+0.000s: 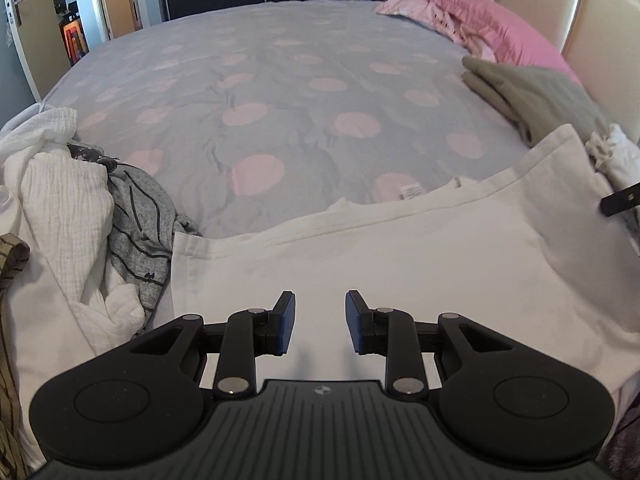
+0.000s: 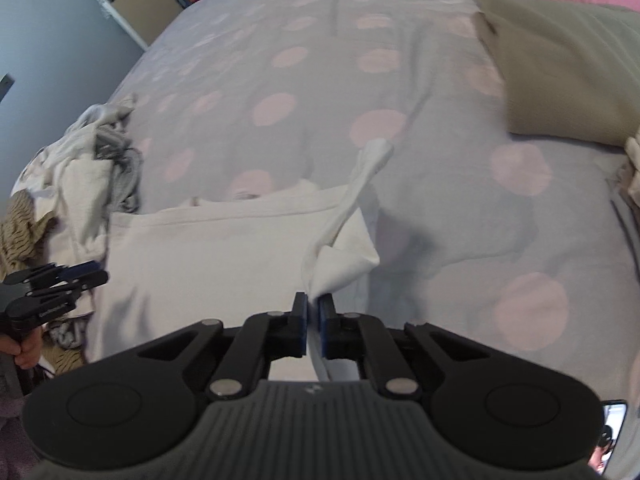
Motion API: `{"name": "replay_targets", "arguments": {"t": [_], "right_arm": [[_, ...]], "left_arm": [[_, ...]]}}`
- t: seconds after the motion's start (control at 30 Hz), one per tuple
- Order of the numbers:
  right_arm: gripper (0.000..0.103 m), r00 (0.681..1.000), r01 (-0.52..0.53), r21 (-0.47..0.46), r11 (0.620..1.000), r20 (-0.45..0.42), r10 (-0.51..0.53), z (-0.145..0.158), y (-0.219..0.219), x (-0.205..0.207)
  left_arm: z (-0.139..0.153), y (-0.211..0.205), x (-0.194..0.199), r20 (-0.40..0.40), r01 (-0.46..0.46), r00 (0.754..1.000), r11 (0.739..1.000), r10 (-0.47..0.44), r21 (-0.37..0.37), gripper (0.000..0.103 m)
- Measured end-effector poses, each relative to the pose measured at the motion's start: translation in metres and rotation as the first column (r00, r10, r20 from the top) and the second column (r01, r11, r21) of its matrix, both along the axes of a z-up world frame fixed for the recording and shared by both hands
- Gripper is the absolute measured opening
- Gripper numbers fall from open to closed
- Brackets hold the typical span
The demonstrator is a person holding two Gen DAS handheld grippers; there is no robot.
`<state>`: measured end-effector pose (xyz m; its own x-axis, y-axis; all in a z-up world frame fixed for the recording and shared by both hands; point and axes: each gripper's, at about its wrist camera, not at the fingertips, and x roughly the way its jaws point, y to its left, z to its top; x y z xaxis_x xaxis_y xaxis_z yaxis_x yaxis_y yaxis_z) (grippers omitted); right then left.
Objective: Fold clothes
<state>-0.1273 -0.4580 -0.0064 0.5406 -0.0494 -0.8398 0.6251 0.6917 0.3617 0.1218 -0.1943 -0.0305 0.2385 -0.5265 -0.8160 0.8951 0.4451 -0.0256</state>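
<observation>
Right tool [image 2: 314, 312] clamped on white T-shirt [image 2: 208, 248] sleeve, lifting it for fold inward. Left tool [image 1: 320, 320] parted, empty, over shirt body. Folded olive garment [image 2: 560, 64] set aside on bed [image 2: 480, 208].

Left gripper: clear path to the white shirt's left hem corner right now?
Probably yes. The left gripper hangs open over the white shirt with nothing between its fingers; the hem corner lies exposed beside the laundry pile.

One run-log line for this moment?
left claw: open, empty | right claw: shut on white garment corner | olive folded item: aside
</observation>
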Motion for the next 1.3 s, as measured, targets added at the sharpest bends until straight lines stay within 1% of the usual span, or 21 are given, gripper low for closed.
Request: {"name": "replay_targets", "arguments": {"t": [0.17,0.27,0.33,0.47,0.53,0.67,0.8,0.93,0.97,1.07,1.1,1.13,1.17,1.2,1.3], "right_arm": [[0.006,0.999,-0.031,0.036,0.999,0.027,0.03,0.017,0.037,0.038],[0.006,0.997,-0.052,0.069,0.996,0.057,0.048,0.024,0.055,0.063],[0.006,0.995,-0.072,0.092,0.993,0.076,0.065,0.029,0.069,0.081],[0.006,0.986,-0.131,0.133,0.982,0.121,0.116,0.034,0.097,0.121],[0.003,0.979,-0.164,0.153,0.974,0.142,0.143,0.034,0.11,0.143],[0.003,0.973,-0.191,0.196,0.962,0.17,0.159,0.018,0.127,0.191],[0.003,0.971,-0.211,0.228,0.951,0.165,0.175,-0.002,0.141,0.233],[0.003,0.973,-0.226,0.198,0.954,0.09,0.212,-0.021,0.152,0.259],[0.005,0.973,-0.227,0.196,0.954,0.078,0.215,-0.027,0.153,0.262],[0.007,0.97,-0.242,0.18,0.953,0.064,0.234,-0.036,0.153,0.264],[0.011,0.97,-0.241,0.174,0.955,0.066,0.233,-0.035,0.151,0.263],[0.015,0.97,-0.241,0.169,0.956,0.068,0.232,-0.033,0.149,0.262],[0.025,0.97,-0.24,0.162,0.957,0.073,0.231,-0.03,0.147,0.26],[0.031,0.97,-0.239,0.153,0.959,0.077,0.229,-0.027,0.145,0.259],[0.031,0.97,-0.236,0.122,0.964,0.08,0.228,-0.017,0.141,0.251]], "left_arm": [[0.008,0.019,0.006,-0.01,-0.034,0.999,0.999,0.034,-0.029,0.026],[0.011,0.031,0.014,-0.017,-0.052,0.999,0.998,0.051,-0.046,0.026],[0.015,0.039,0.019,-0.017,-0.058,0.998,0.996,0.057,-0.069,0.023],[0.019,0.053,0.032,-0.052,-0.08,0.996,0.991,0.075,-0.11,0.021],[0.018,0.059,0.038,-0.062,-0.095,0.994,0.989,0.088,-0.115,0.021],[0.011,0.069,0.05,-0.07,-0.133,0.99,0.986,0.126,-0.102,0.021],[0.003,0.075,0.061,-0.084,-0.162,0.984,0.984,0.156,-0.078,0.021],[-0.004,0.078,0.069,-0.111,-0.175,0.98,0.983,0.167,-0.059,0.021],[-0.005,0.079,0.07,-0.123,-0.174,0.978,0.983,0.166,-0.059,0.021],[-0.01,0.079,0.07,-0.148,-0.171,0.976,0.984,0.161,-0.054,0.021],[-0.011,0.077,0.068,-0.157,-0.164,0.975,0.985,0.154,-0.05,0.021],[-0.011,0.076,0.067,-0.166,-0.157,0.975,0.987,0.147,-0.048,0.021],[-0.012,0.075,0.064,-0.173,-0.147,0.975,0.988,0.137,-0.048,0.021],[-0.011,0.075,0.061,-0.178,-0.134,0.976,0.99,0.124,-0.046,0.021],[-0.012,0.073,0.05,-0.202,-0.096,0.976,0.995,0.086,-0.042,0.022]]}}
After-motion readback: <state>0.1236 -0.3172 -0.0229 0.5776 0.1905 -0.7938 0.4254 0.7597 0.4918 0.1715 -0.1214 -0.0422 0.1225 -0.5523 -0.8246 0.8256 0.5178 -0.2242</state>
